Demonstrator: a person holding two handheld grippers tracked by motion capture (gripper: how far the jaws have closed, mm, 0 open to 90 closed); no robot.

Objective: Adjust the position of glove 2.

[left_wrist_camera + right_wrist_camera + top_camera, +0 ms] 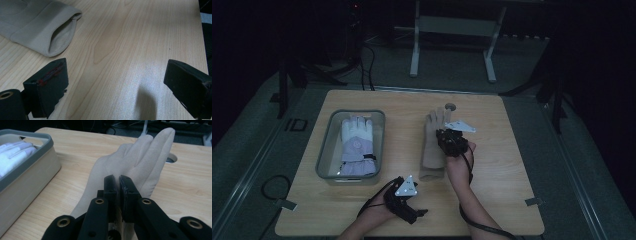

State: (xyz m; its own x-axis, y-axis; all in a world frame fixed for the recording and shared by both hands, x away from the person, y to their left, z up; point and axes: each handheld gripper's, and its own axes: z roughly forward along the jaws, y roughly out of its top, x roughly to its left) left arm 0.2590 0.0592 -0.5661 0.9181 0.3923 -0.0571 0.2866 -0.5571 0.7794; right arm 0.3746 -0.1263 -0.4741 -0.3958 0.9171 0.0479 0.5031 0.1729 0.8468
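A beige glove (432, 145) lies flat in the middle of the wooden table (512, 165), fingers pointing away from me. My right gripper (446, 136) is over the glove's right side, and in the right gripper view its jaws (118, 178) are shut, pinching the fabric of the beige glove (135, 157). My left gripper (414, 215) rests near the table's front edge, apart from the glove. In the left gripper view its jaws (116, 67) stand wide open over bare wood, with the beige glove's cuff (37, 27) off to the upper left.
A grey-rimmed bin (324, 145) stands at the table's left with a white and lavender glove (357, 145) inside; the right gripper view shows the bin (30, 157) close on the left. A round hole (450, 106) sits in the tabletop beyond the beige glove's fingertips.
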